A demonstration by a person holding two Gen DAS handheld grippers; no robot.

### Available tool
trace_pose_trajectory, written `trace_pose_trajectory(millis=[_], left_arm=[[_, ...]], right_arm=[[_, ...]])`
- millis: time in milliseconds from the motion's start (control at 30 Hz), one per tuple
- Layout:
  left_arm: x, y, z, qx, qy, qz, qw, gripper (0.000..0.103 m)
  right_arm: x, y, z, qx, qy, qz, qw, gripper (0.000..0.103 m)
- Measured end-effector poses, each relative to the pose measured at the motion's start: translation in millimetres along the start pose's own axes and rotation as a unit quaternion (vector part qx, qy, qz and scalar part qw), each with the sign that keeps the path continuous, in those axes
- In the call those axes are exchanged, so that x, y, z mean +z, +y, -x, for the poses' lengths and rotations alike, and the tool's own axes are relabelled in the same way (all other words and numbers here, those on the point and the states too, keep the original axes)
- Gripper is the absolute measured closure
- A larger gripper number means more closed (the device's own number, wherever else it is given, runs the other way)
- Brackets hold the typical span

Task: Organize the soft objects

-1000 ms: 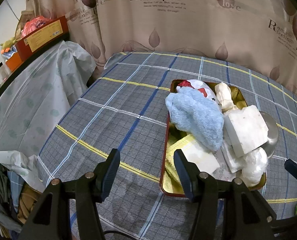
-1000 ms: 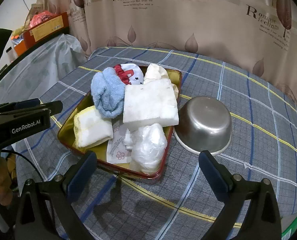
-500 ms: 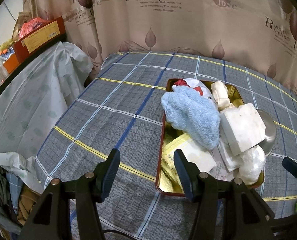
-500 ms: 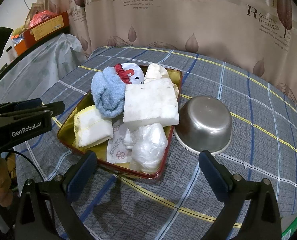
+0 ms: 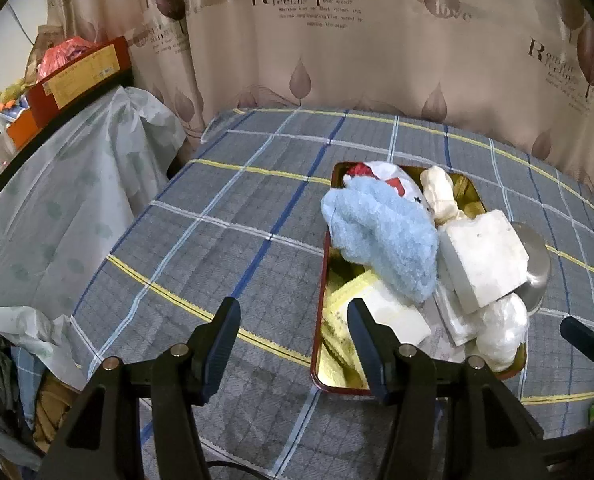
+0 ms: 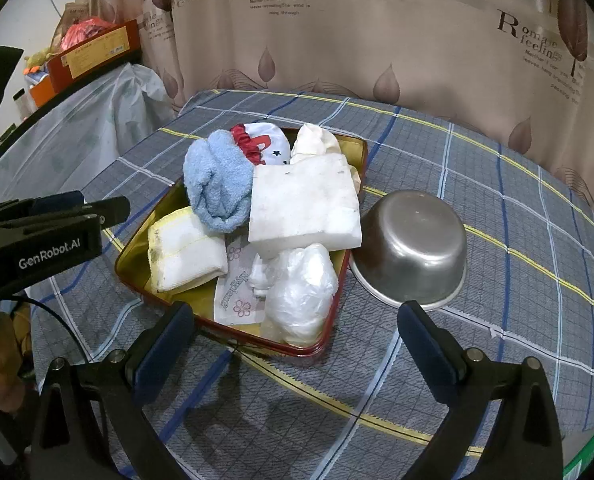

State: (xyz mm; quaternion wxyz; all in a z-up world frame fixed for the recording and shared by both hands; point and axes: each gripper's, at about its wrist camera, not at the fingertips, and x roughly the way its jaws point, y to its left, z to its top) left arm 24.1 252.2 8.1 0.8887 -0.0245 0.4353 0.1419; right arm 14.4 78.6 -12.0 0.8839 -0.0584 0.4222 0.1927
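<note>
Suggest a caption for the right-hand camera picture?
Open right claw faces a tray heaped with soft things, beside a steel bowl.

both wrist views share the tray point(image 5: 320, 280) point(image 6: 137, 248).

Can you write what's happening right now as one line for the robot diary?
left gripper: open, empty | right gripper: open, empty | tray: piled with soft things | blue towel: on pile | bowl: beside tray

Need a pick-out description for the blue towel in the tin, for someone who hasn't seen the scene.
On the plaid tablecloth sits a red-rimmed gold tin beside a steel bowl. The blue towel lies along the tin's side away from the bowl: the only fluffy, light-blue item among white ones.
</note>
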Motion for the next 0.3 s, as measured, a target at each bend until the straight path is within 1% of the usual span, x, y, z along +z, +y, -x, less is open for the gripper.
trace_pose_trajectory(millis=[67, 300], left_arm=[[-0.2, -1.8, 1.4, -0.003, -0.004, -0.003, 1.0, 0.046], [-0.3, -7.7, 1.3, 0.011, -0.003, -0.01, 0.9999, 0.046]], right_arm=[[-0.7, 0.0, 0.2, 0.0, 0.0, 0.0, 1.0, 0.002], [-1.8, 0.7, 1.0, 0.0, -0.002, 0.001, 1.0, 0.002]])
